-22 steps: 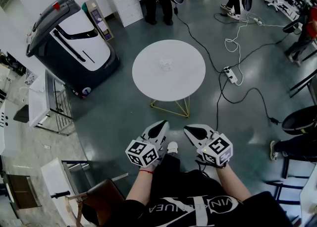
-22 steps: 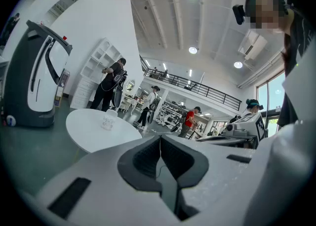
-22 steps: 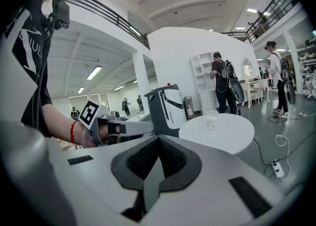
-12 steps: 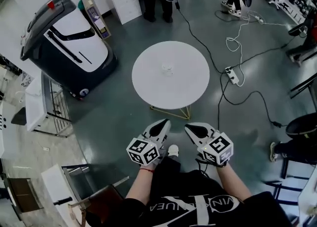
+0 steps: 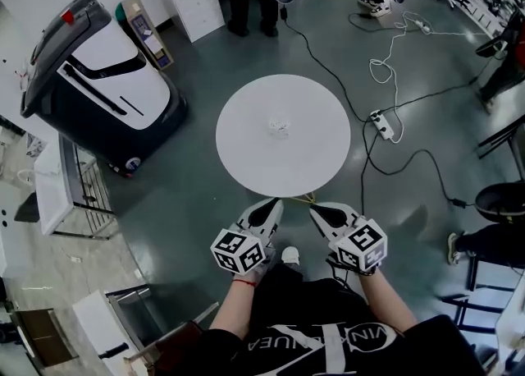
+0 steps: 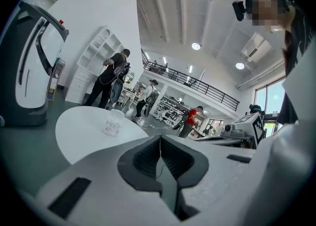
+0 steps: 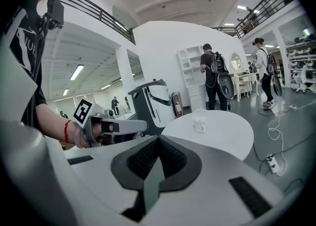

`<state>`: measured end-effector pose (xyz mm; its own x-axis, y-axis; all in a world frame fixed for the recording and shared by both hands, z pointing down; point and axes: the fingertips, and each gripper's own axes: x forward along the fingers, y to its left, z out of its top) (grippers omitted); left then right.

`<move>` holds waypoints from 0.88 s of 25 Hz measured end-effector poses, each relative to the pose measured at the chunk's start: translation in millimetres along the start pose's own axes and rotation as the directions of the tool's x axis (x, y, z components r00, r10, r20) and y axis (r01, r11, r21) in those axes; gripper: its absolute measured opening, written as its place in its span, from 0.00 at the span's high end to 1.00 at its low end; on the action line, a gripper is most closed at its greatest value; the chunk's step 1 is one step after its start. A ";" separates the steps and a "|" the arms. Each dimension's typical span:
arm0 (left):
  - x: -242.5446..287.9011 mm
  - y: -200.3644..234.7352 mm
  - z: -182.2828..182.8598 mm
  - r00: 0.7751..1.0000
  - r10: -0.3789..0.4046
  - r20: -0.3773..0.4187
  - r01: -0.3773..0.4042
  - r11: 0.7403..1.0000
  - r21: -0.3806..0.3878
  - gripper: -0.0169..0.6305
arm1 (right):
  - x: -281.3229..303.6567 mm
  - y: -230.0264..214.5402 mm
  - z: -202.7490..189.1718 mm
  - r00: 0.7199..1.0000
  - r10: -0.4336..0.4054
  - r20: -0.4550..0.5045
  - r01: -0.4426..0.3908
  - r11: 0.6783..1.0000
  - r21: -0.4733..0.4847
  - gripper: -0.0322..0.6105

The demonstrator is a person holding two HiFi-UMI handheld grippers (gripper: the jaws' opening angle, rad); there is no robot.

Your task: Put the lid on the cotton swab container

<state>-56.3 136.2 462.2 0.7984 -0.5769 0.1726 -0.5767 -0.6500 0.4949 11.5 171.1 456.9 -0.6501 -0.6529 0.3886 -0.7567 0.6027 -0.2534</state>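
The round white table (image 5: 246, 149), small clear plastic cotton swab container (image 5: 279, 127) at its middle, has drawn closer as the person approaches, left gripper (image 5: 267, 207) and right gripper (image 5: 321, 213) both pressed together, empty.

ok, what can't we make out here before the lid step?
- Cotton swab container: tiny in the head view and distant in both gripper views. Whether its lid is on or lies beside it on the table cannot be told.
- Print on the container: too small and blurred in every view.
- Legs of the table: in the head view, almost all hidden under the round top.
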 end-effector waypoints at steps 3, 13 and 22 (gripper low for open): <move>2.3 14.8 6.6 1.000 0.007 0.004 -0.007 1.000 -0.008 0.96 | 12.6 -6.5 6.5 1.000 -0.009 0.013 0.009 1.000 0.017 0.95; 21.8 34.6 8.1 1.000 0.009 -0.016 -0.010 0.998 -0.064 0.96 | 30.3 -33.8 13.6 1.000 -0.030 0.006 0.029 0.994 0.102 0.95; 44.0 68.5 32.4 0.998 0.065 -0.004 -0.065 0.996 -0.068 0.96 | 73.8 -62.0 35.5 0.999 0.040 -0.013 -0.039 0.996 0.084 0.95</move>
<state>-66.4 50.2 476.0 0.7600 -0.6159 0.2076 -0.6142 -0.5761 0.5393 8.0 69.3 469.8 -0.6791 -0.6220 0.3897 -0.7339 0.5870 -0.3418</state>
